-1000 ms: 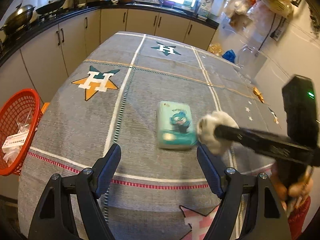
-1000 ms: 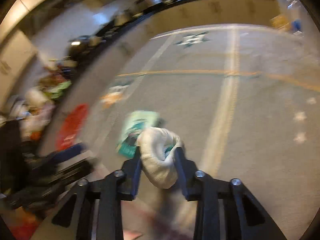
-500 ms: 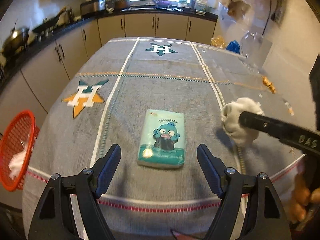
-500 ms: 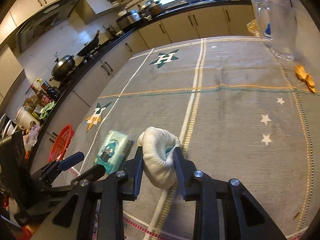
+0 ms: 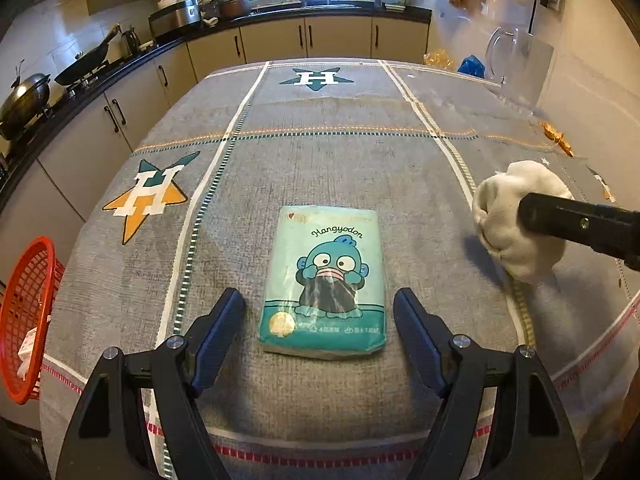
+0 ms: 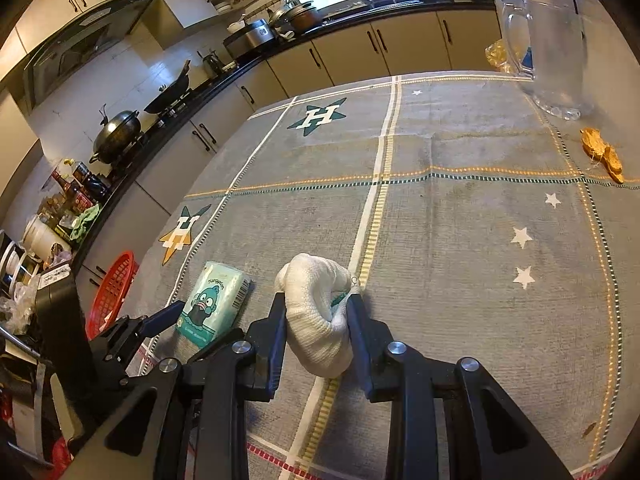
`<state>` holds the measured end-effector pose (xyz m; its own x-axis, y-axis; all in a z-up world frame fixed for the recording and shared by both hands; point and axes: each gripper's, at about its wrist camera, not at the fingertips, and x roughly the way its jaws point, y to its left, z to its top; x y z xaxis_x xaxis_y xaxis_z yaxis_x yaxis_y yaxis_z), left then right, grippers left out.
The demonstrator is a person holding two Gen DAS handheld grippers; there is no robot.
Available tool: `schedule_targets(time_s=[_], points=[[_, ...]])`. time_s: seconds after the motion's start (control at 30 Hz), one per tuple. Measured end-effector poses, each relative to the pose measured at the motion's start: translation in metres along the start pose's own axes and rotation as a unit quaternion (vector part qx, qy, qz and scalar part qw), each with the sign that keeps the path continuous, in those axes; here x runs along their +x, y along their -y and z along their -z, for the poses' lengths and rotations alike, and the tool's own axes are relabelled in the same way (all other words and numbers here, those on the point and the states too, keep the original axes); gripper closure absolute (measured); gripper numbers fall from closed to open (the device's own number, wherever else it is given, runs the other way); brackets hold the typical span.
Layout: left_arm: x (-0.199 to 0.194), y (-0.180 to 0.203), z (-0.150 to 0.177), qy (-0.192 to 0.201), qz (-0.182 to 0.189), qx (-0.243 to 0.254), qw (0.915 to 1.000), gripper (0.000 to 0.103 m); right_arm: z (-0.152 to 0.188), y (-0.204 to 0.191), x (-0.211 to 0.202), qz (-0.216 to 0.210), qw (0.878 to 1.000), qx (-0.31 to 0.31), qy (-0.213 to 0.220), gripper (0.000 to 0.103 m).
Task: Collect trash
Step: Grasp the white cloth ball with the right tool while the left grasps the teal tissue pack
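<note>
A teal tissue pack (image 5: 325, 280) with a cartoon fish lies flat on the grey tablecloth (image 5: 320, 160), its near end between my open left gripper's (image 5: 320, 316) fingers. My right gripper (image 6: 318, 312) is shut on a white crumpled cloth wad (image 6: 316, 316), held just above the table to the right of the pack; the wad also shows in the left wrist view (image 5: 508, 216). A red basket (image 5: 24, 320) holding some white scraps stands beside the table's left edge. The pack (image 6: 214, 304) and basket (image 6: 112, 292) show in the right wrist view too.
Orange peel scraps (image 6: 602, 152) lie at the far right of the table near a clear glass jug (image 6: 552, 40). A blue bag and a yellow wrapper (image 5: 440, 58) sit at the far right corner. Kitchen counters with pans (image 5: 24, 96) run along the left and back.
The left gripper has swung right to centre on the tissue pack and come closer to it. The right gripper, still holding the wad, has shifted right, away from the pack.
</note>
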<state>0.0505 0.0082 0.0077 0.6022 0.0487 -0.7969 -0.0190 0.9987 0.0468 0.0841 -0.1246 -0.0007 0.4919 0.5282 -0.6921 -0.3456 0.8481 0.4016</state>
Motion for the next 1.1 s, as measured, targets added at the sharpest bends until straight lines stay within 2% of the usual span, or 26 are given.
schedule_targets(time_s=[0.3,0.47,0.53,0.6,0.7,1.1], points=[[0.004,-0.005,-0.001,0.003,0.009,-0.007,0.9999,0.024,0.0,-0.003,0.004,0.021,1.0,-0.01,0.0,0.071],[0.006,-0.005,-0.002,0.001,0.012,-0.007,0.9999,0.019,0.001,-0.002,0.005,0.022,1.0,-0.009,-0.001,0.071],[0.005,-0.006,-0.002,0.004,0.011,-0.01,0.9999,0.023,0.001,-0.002,0.005,0.023,1.0,-0.01,0.001,0.071],[0.003,-0.009,-0.002,0.01,0.009,-0.017,0.9998,0.038,0.001,-0.003,0.005,0.026,1.0,-0.012,0.003,0.071],[0.002,-0.013,-0.002,0.017,0.017,-0.028,0.9993,0.049,0.002,-0.003,0.005,0.029,0.999,-0.014,0.006,0.071],[-0.002,-0.018,-0.002,0.031,0.034,-0.04,0.9982,0.056,0.006,-0.011,0.009,0.049,0.998,-0.032,0.009,0.071]])
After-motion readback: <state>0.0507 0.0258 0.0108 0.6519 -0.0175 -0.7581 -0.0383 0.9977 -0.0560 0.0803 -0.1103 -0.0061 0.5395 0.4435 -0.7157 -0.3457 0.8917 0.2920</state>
